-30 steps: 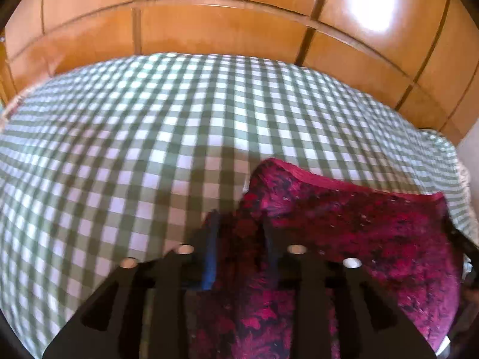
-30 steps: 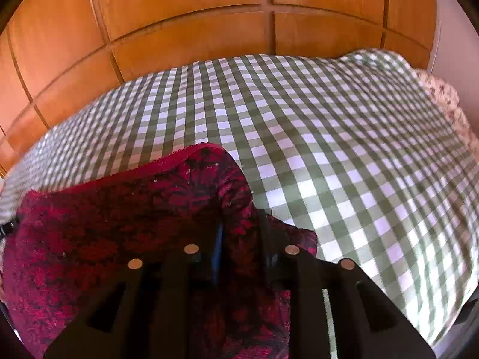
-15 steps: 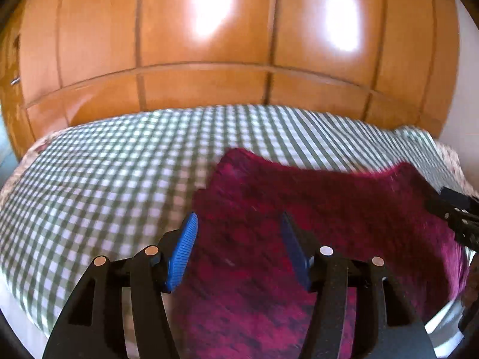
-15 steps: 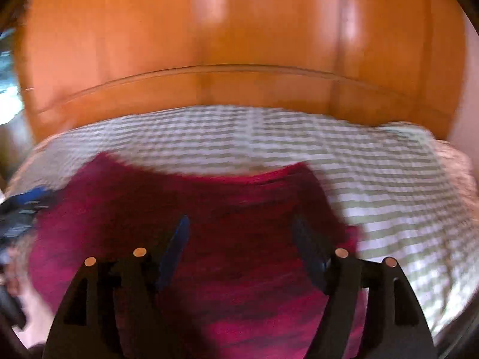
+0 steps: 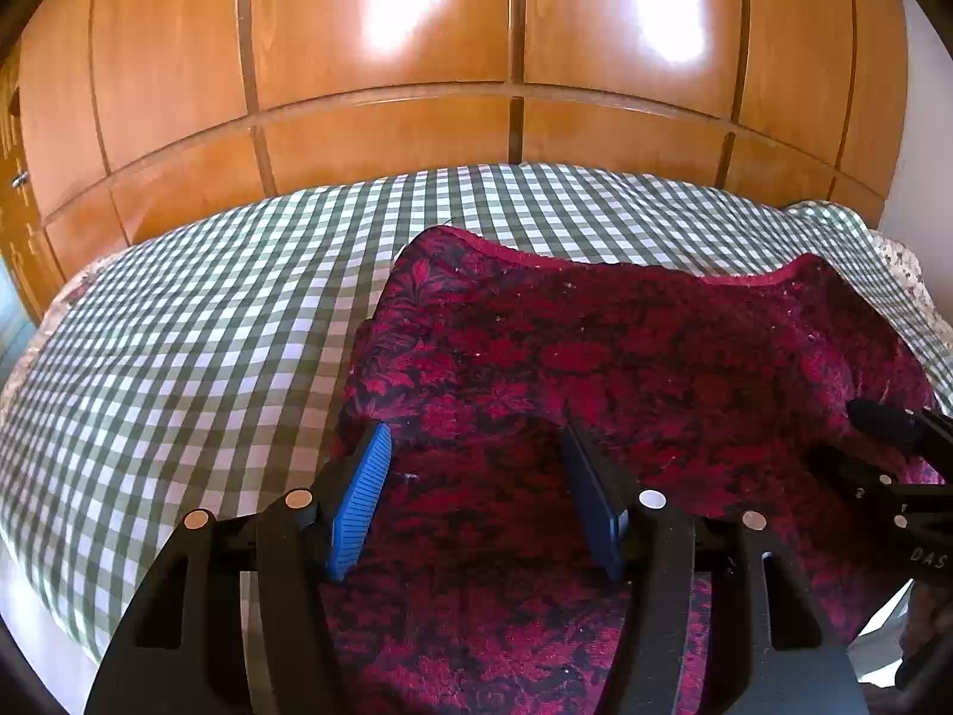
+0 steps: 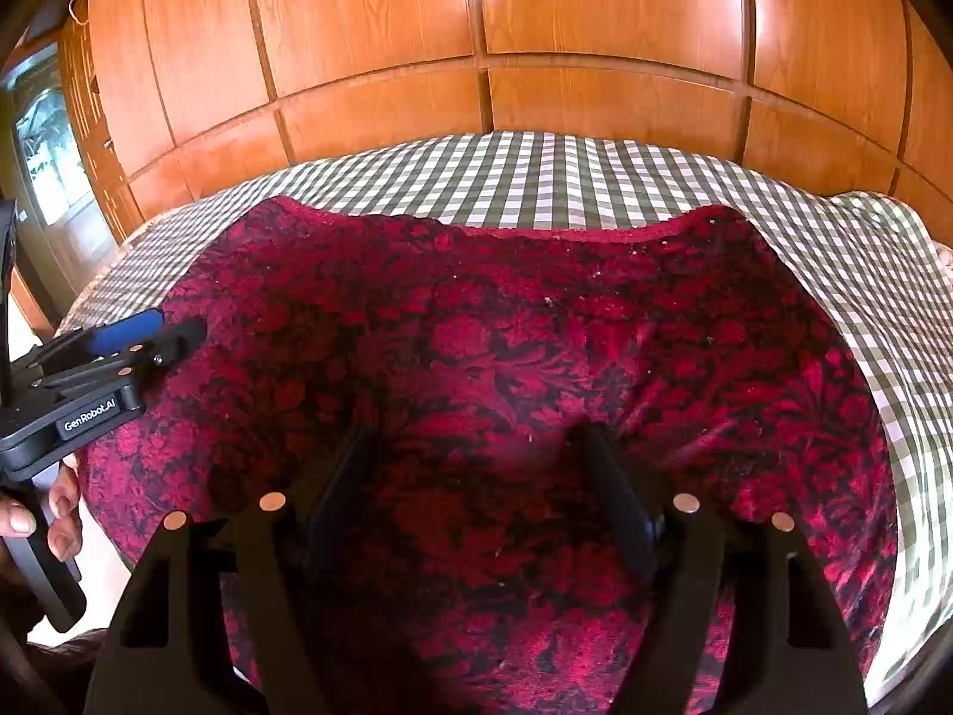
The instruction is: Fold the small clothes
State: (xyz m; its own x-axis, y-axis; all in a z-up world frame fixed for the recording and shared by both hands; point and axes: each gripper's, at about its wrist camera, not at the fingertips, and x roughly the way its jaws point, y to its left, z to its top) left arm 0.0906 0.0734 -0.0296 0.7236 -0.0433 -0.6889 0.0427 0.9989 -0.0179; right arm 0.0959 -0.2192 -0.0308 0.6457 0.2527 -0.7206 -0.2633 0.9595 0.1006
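Both tools, left [image 5: 476,476] and right [image 6: 476,476], now gape empty, right still widening; released cloth [image 6: 506,328] lies on bed [image 5: 178,328], apparently folded once; next fold awaits.

Cloth [image 5: 625,357] lies on the bed [image 5: 178,328], wardrobe [image 5: 381,59] behind.

"GenRobot.AI" stood on the left tongs [image 6: 173,336] body, left edge of right wrist view; "DAS…", cut off, on right tongs [image 5: 887,423], lower right of left view.
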